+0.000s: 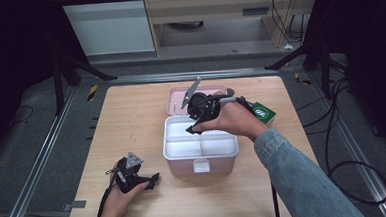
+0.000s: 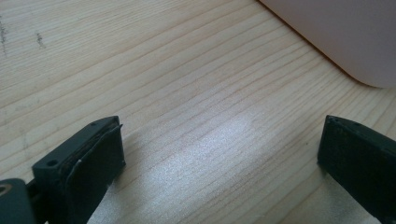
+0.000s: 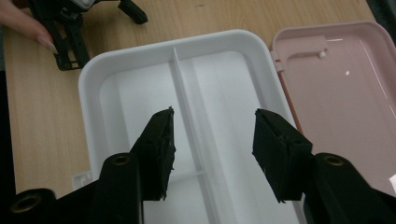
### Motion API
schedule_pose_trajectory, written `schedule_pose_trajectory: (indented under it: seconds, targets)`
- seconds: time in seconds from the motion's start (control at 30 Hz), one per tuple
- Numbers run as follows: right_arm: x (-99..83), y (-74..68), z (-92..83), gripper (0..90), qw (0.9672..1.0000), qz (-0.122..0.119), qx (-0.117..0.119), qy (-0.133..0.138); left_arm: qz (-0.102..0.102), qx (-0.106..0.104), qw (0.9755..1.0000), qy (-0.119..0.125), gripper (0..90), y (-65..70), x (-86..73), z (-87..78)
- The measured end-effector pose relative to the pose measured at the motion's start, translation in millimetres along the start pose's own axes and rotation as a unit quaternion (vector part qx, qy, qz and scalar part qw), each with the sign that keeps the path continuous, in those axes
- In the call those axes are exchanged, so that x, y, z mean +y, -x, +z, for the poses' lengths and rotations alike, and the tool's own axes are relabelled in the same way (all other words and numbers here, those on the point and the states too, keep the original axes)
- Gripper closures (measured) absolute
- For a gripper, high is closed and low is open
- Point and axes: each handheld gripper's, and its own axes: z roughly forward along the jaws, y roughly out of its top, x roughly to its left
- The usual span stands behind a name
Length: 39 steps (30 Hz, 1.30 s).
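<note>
Dark curtains and grey flooring ring the pale wooden bench [image 1: 132, 141], and on it, just right of centre, sits the pink plastic box [image 1: 201, 163] with its white divided insert tray [image 3: 140, 84] and the pink lid [image 1: 176, 102] hinged open flat on the far side. Your right gripper [image 1: 197, 122] hangs directly over the tray, its fingers [image 3: 159, 149] apart with nothing between them, pointing down into the box; the tray's long central divider [image 3: 184, 93] lies just below and between them, running away from the fingers toward the tray's far wall in the right gripper view. So the coming move looks like a straight descent, and your right hand is by far the nearer one. Your left gripper [image 1: 134, 179] rests low on the near left of the bench, well apart from the box's front, its fingers [image 2: 93, 158] wide apart over bare wood. A dark green packet with a white label [image 1: 262, 113] lies just behind your right hand in the high view. The right gripper view shows the tray's compartments looking empty and a small peg inside the lid; the left gripper view shows a rounded corner of the pink box wall [image 2: 355, 42].
</note>
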Motion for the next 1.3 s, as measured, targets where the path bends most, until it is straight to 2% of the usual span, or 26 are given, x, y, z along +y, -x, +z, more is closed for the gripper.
schedule_pose_trajectory:
  seconds: [0.13, 0.2, 0.27, 0.43, 0.77, 0.9, 1.3]
  targets:
    - [6.9, -0.3, 11.1, 60.4, 0.9995, -0.022, 0.015, -0.019, 0.001, 0.0, 1.0, -0.001, 0.0, 0.0, 0.0, -0.1]
    - [7.4, -0.4, 13.6, 61.5, 0.9993, -0.023, 0.017, -0.025, 0.001, 0.001, 1.0, -0.002, 0.0, 0.2, 0.0, -0.3]
    - [6.7, 0.4, 21.0, 63.3, 0.9982, -0.034, 0.024, -0.044, 0.0, 0.001, 1.0, -0.001, 0.0, 0.2, -0.1, -0.3]
    - [2.7, 1.9, 28.0, 65.6, 0.9963, -0.051, 0.032, -0.061, 0.0, 0.001, 1.0, -0.002, 0.0, 0.2, 0.0, -0.4]
    - [-2.1, 7.2, 38.2, 66.7, 0.9929, -0.057, 0.05, -0.092, 0.0, 0.002, 1.0, -0.001, 0.0, 0.9, -0.3, -0.5]
    - [-2.6, 9.3, 42.1, 73.4, 0.991, -0.063, 0.059, -0.102, 0.0, 0.002, 1.0, -0.002, 0.0, 1.1, -0.3, -0.7]
    - [1.2, 7.9, 47.9, 80.2, 0.9857, -0.091, 0.071, -0.123, 0.0, 0.002, 1.0, -0.002, 0.0, 1.3, -0.3, -0.8]
